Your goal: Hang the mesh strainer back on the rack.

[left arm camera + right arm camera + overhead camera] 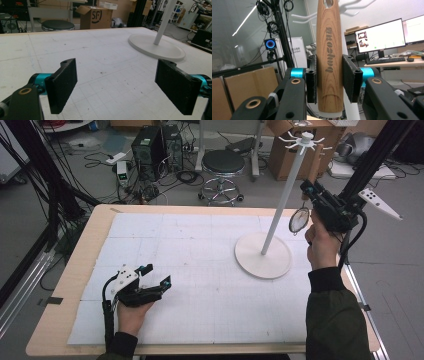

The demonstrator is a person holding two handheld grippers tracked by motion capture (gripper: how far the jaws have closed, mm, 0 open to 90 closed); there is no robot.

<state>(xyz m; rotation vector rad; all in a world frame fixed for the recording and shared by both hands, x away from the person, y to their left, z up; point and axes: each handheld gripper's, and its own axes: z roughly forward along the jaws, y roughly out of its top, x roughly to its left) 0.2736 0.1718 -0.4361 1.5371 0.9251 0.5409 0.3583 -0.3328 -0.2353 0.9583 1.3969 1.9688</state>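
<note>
Right gripper view has the right gripper (pixel 329 80) clamped on a wooden handle (pixel 329 57), hole uppermost, just under the hooks of the white stand (pixel 272 210). Misjudged, the hole could miss its hook and the utensil drop. Left gripper (pixel 151 279) rests well left of the stand, jaws wide, empty.

"SF" logo on the cardboard box (pixel 96 17) beyond the table ahead of the left tongs (pixel 117 85), unreadable dark lettering on the wooden handle (pixel 329 60) clamped between the right tongs (pixel 329 78)

Black grippers (pixel 156 276) with teal collars, brass screws, grey plate (pixel 378 202), dark green sleeve (pixel 332 315)
</note>
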